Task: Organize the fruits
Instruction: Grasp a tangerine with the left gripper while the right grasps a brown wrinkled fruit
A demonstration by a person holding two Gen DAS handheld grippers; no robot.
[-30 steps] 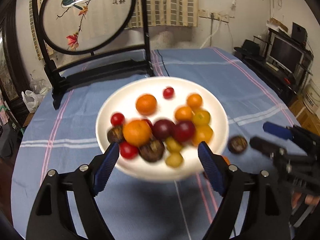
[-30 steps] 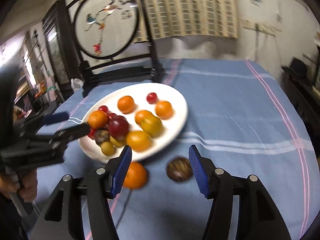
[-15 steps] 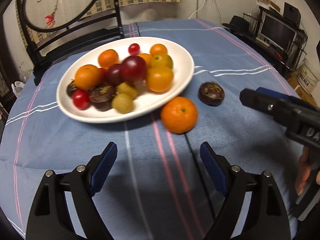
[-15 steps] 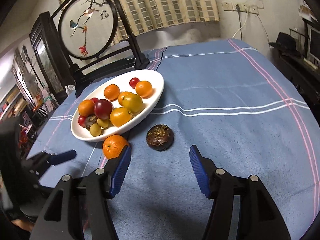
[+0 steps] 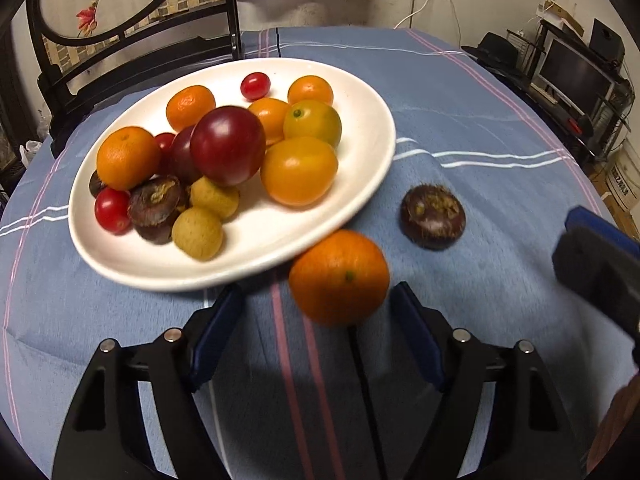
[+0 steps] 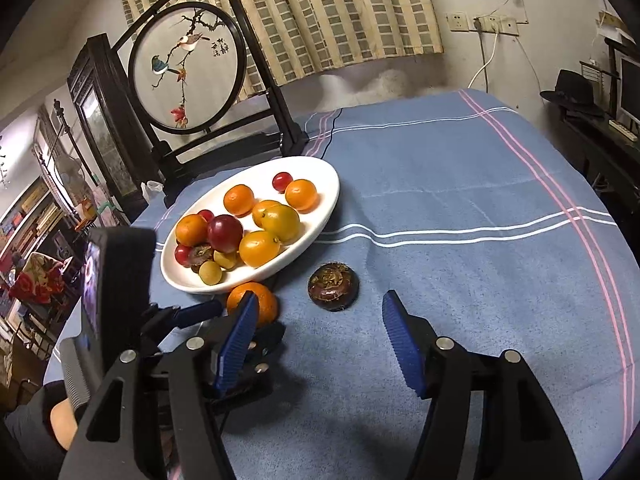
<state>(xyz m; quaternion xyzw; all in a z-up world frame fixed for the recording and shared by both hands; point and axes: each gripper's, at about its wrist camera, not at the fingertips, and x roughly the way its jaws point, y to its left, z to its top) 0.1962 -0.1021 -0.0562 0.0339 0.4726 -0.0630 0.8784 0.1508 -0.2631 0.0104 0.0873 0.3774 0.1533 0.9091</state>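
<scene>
The left gripper (image 5: 316, 328), closing but not yet touching, straddles the stray orange (image 5: 339, 277) below the plate (image 5: 372, 152); the right gripper (image 6: 316, 336), opening and empty, faces the chestnut (image 6: 333, 286) at centre frame.

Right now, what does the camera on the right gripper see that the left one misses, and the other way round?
Only the right view shows the whole round bird screen and the left gripper from outside, closing around the loose orange. Only the left view shows the monitor. Both show the white plate, that orange and the dark fruit on the blue cloth.
</scene>
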